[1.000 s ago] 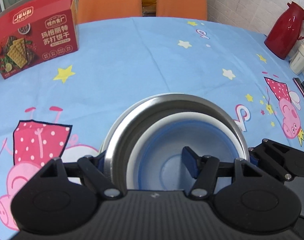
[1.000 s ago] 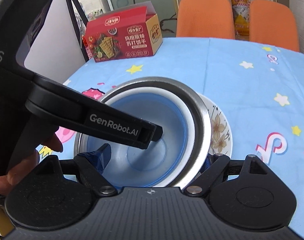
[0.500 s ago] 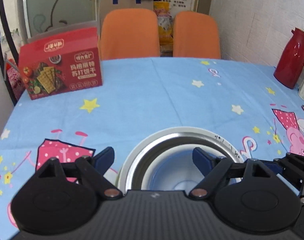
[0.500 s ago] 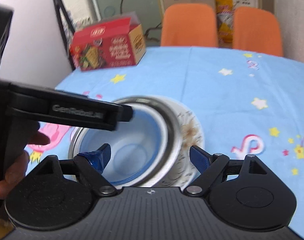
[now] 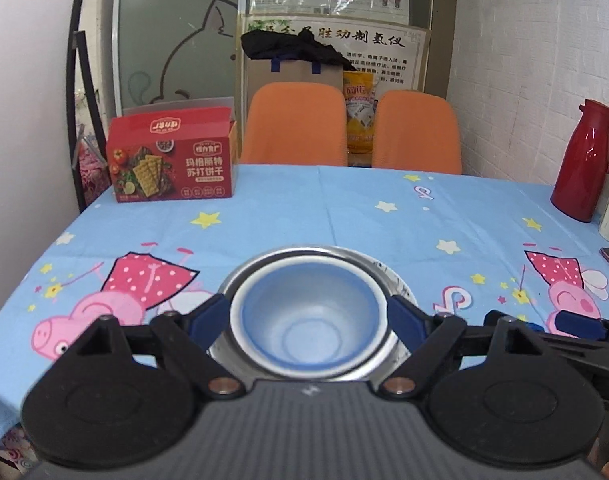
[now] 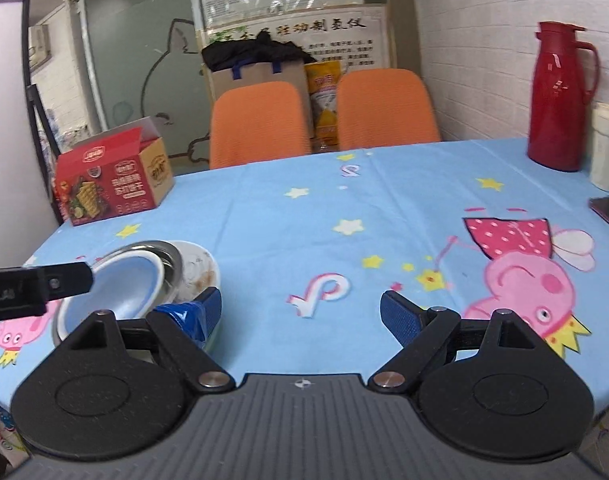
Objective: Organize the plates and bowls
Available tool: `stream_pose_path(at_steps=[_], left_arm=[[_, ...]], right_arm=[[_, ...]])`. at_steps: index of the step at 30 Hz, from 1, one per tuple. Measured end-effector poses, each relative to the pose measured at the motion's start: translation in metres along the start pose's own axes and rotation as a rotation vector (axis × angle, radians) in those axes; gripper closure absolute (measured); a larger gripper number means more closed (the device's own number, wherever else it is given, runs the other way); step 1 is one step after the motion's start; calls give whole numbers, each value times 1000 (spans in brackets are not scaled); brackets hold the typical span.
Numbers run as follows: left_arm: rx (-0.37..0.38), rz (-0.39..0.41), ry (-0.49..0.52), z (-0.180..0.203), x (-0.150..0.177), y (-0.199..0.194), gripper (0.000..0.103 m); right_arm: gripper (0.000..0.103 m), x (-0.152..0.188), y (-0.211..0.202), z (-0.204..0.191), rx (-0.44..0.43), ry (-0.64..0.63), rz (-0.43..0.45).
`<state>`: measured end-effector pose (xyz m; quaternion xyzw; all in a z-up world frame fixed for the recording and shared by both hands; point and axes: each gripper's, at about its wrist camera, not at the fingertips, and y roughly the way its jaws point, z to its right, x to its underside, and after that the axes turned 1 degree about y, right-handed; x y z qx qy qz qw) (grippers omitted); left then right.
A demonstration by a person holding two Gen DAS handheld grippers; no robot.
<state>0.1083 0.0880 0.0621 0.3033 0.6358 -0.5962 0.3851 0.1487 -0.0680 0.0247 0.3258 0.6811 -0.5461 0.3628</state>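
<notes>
One blue bowl [image 5: 310, 322] sits nested in one steel bowl [image 5: 360, 258], on one plate [image 6: 200, 266], near the counter's [image 5: 344, 216] near edge. Left claw [image 5: 309, 316] is released, straddling the stack without touching. Right claw [image 6: 300, 312] is opening, nothing between. Two chairs [image 5: 294, 126], one box [image 5: 170, 160], one flask [image 5: 586, 160].

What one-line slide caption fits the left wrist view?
Open left gripper hovers near a blue bowl nested in a steel bowl on a plate.
</notes>
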Motion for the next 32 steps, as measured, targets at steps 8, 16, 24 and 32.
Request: stream_pose_path(at_steps=[8, 16, 24, 32], left_arm=[[-13, -35, 39, 17, 67, -36, 18], [-37, -81, 37, 10, 115, -50, 18], [-33, -57, 28, 6, 134, -65, 18], [-23, -27, 35, 10, 135, -70, 18]], right_arm=[[29, 45, -48, 20, 34, 42, 36], [29, 84, -65, 19, -59, 73, -35], [29, 100, -85, 9, -98, 52, -28], [28, 103, -85, 9, -112, 49, -31]])
